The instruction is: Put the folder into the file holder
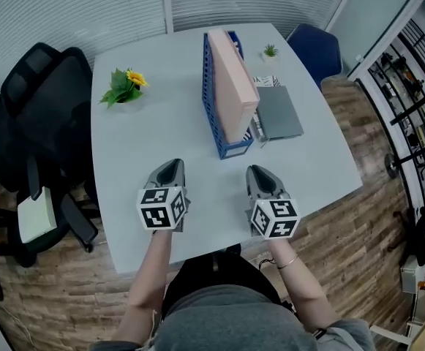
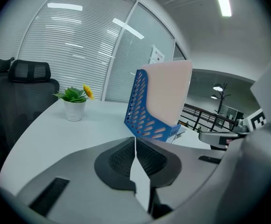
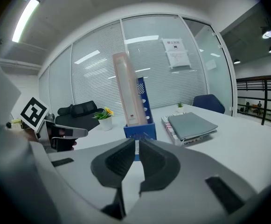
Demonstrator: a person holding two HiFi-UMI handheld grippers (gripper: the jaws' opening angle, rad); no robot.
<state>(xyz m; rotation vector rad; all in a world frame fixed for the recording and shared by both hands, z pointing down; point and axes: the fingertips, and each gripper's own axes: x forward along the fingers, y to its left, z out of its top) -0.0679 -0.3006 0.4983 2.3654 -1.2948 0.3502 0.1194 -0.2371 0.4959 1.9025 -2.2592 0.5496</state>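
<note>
A pink folder [image 1: 232, 79] stands upright inside the blue perforated file holder [image 1: 213, 101] at the middle back of the white table [image 1: 161, 137]. In the left gripper view the folder [image 2: 165, 94] rises out of the holder [image 2: 142, 115] just ahead to the right. My left gripper [image 1: 170, 168] rests near the table's front edge, its jaws together and empty [image 2: 135, 141]. My right gripper [image 1: 260, 172] sits beside it, its jaws nearly touching with nothing between them [image 3: 137, 143]. It points at the holder's near end [image 3: 142, 129] and the folder [image 3: 128, 92].
A grey book stack [image 1: 278, 112] lies right of the holder. A sunflower pot [image 1: 126, 86] stands at back left and a small plant [image 1: 271, 52] at back right. A black office chair [image 1: 44, 101] stands left of the table and a blue chair [image 1: 314, 50] behind it.
</note>
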